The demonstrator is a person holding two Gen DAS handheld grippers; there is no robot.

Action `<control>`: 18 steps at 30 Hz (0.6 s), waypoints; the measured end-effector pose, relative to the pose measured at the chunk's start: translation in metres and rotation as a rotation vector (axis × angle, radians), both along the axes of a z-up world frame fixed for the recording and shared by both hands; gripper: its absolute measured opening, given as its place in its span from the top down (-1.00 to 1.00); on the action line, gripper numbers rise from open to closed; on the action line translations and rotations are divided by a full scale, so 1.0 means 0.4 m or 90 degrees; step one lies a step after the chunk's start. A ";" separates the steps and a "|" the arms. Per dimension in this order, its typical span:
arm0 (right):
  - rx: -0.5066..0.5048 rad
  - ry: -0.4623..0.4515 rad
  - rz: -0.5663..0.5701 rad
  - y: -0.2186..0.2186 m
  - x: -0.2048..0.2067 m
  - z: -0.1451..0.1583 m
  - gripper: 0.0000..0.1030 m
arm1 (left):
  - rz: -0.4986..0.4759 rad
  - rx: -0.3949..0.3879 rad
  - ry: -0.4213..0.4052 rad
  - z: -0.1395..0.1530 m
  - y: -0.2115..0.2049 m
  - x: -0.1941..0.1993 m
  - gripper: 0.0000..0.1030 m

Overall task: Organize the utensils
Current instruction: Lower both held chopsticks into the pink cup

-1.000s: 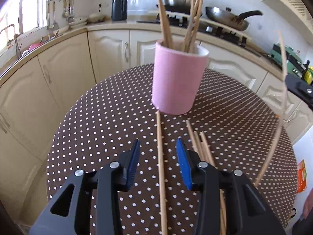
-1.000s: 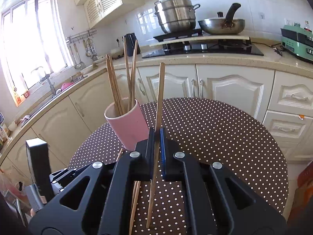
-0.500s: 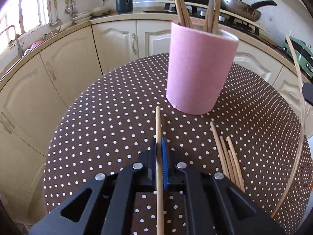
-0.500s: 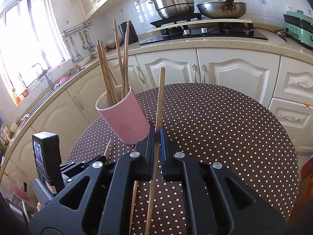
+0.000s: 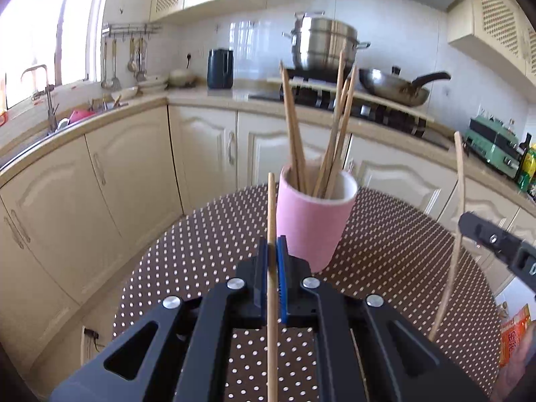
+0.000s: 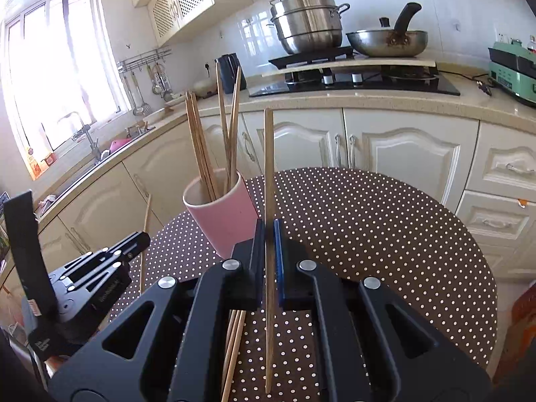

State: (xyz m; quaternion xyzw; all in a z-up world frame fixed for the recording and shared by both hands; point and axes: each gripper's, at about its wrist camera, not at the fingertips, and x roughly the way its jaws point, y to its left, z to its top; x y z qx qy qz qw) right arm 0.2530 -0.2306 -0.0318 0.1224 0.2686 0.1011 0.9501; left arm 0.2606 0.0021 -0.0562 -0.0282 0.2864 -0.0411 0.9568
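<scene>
A pink cup (image 5: 313,221) holding several wooden chopsticks stands on the round dotted table (image 5: 395,241). My left gripper (image 5: 272,251) is shut on one chopstick (image 5: 271,207), lifted off the table, its tip rising just left of the cup. My right gripper (image 6: 268,234) is shut on another chopstick (image 6: 268,167), held upright just right of the pink cup (image 6: 222,217). The right gripper (image 5: 469,226) with its chopstick (image 5: 459,201) also shows at the right of the left wrist view. More loose chopsticks (image 6: 232,345) lie on the table under my right gripper.
Cream cabinets and a counter curve behind the table. A steel pot (image 5: 323,45) and a frying pan (image 5: 395,87) sit on the stove, a dark kettle (image 5: 220,68) beside them. A sink (image 5: 50,124) lies at the left. An orange packet (image 5: 512,338) shows at the lower right.
My left gripper closed on a chopstick that lay on the table, then rose and tilted up with it. My right gripper kept its chopstick and hardly moved.
</scene>
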 end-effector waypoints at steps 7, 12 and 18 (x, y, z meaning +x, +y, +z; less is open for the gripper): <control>-0.001 -0.020 -0.005 -0.004 -0.005 0.028 0.88 | -0.013 -0.002 -0.064 0.069 -0.032 -0.032 0.89; -0.005 -0.033 -0.006 -0.001 -0.008 0.050 0.88 | -0.011 -0.004 -0.079 0.098 -0.037 -0.037 0.89; -0.022 -0.067 -0.004 0.011 -0.022 0.088 0.89 | -0.007 0.004 -0.108 0.143 -0.040 -0.038 0.89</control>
